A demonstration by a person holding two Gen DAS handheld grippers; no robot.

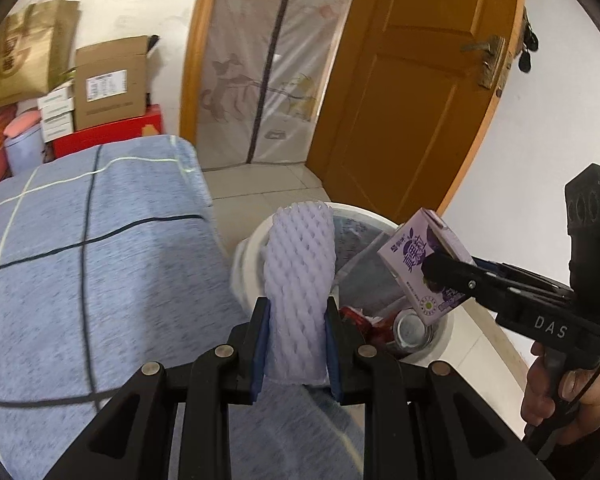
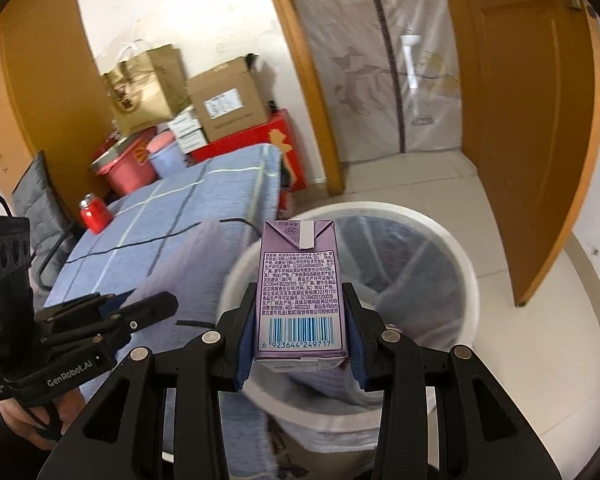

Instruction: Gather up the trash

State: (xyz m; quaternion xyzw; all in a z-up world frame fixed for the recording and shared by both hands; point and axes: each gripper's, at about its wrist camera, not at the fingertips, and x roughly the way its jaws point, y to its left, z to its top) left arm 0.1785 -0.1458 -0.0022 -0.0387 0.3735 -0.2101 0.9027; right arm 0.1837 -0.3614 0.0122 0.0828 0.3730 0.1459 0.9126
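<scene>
The left claw (image 1: 296, 344) was clamped on a white foam mesh fruit sleeve (image 1: 298, 280) above the near rim of the round white lined trash bin (image 2: 459, 248). The right claw (image 2: 300, 344) gripped a purple rectangular milk carton (image 2: 300, 292) over that bin's opening. Released too early, the light sleeve could probably drift outside the rim.

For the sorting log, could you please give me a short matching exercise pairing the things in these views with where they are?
Things:
1. foam net
2. milk carton
3. crushed can
4. red bottle

Places:
A. inside the white bin
B. on the blue bedspread
C. in the left gripper
D. in the right gripper

Pairs: 1-C, 2-D, 3-A, 4-B
</scene>
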